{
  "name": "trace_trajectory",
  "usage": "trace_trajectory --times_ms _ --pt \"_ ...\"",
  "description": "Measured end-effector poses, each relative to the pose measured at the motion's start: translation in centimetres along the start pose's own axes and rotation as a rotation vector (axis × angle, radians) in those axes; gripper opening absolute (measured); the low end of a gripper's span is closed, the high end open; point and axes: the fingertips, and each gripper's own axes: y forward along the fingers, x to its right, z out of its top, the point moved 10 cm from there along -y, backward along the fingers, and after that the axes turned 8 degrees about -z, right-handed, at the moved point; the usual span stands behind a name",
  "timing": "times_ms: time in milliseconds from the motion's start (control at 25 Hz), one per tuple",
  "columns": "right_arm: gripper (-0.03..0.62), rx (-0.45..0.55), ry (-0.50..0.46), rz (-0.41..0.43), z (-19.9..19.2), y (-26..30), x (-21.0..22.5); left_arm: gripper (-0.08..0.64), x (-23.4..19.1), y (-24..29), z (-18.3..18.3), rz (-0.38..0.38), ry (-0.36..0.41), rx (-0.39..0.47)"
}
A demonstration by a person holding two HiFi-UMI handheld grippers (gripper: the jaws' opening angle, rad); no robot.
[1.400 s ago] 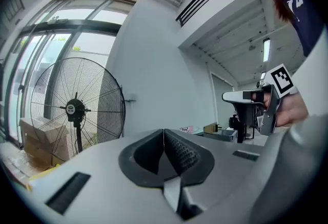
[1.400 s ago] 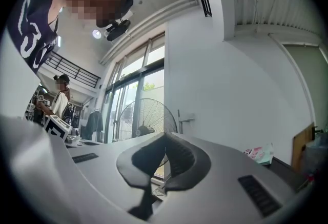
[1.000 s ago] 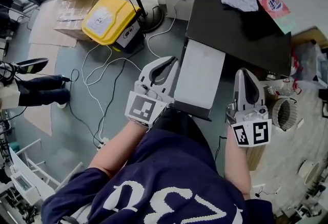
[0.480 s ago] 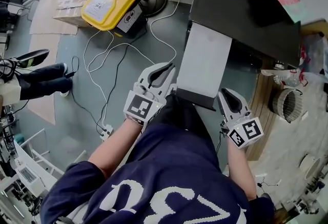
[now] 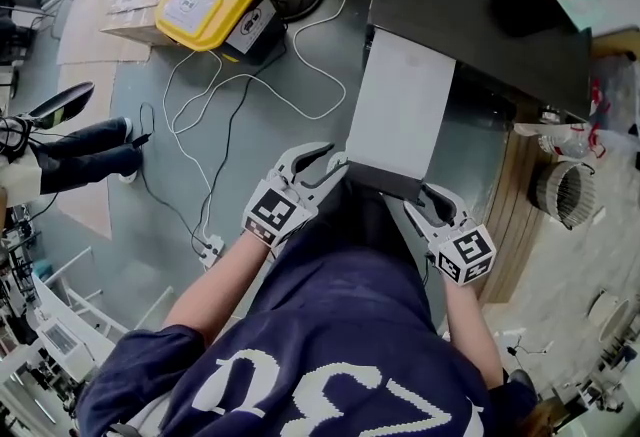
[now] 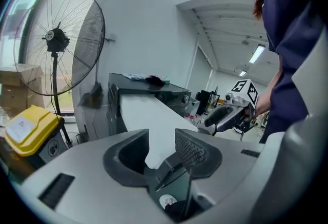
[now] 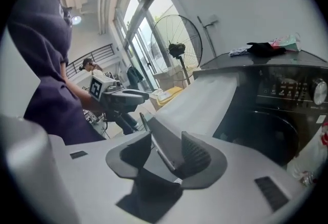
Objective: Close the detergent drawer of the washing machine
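Two grippers wait at the near end. The left gripper (image 5: 335,161) and right gripper (image 5: 422,197) point slightly down. Their jaws have just been opening and stand apart around the front edge of the detergent drawer (image 5: 400,105). It sticks out of the black washing machine (image 5: 470,15). I think the push comes next, straight and even.

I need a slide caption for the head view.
Left gripper and right gripper, jaws just opened, each around a front corner of the open drawer.

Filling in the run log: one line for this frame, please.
detergent drawer: pulled out, not yet closed | left tool: jaws just opening, drawer corner between | right tool: jaws just opening, drawer front edge between
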Motion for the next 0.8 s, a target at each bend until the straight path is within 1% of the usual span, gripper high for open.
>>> trace_trajectory --times_ms 240,320,400,480,600,680,800 --pt "0.181 -0.061 -0.016 -0.001 -1.7 0.5 -0.3 0.173 0.7 0.5 -2.4 -0.088 -0.038 -0.064" --pt "0.164 -0.075 -0.025 -0.015 -1.8 0.7 -0.2 0.179 1.0 0.8 -3.1 -0.123 -0.035 -0.093" --pt "0.163 -0.093 -0.031 -0.024 -2.1 0.9 0.0 0.179 1.1 1.1 -3.8 -0.134 -0.035 -0.113" --pt "0.153 -0.099 -0.041 -0.032 -2.2 0.9 -0.1 0.179 1.1 1.3 -4.3 -0.139 -0.049 -0.116" --pt "0.147 -0.103 -0.056 -0.032 -2.0 0.8 -0.2 0.176 0.6 1.2 -4.5 -0.169 -0.081 -0.104" --pt "0.143 -0.106 -0.066 -0.028 -1.9 0.9 -0.2 0.172 0.4 1.1 -4.3 -0.188 -0.076 -0.110" --pt "0.140 -0.101 -0.074 -0.032 -1.7 0.7 -0.5 0.163 0.4 1.0 -4.0 -0.194 -0.054 -0.120"
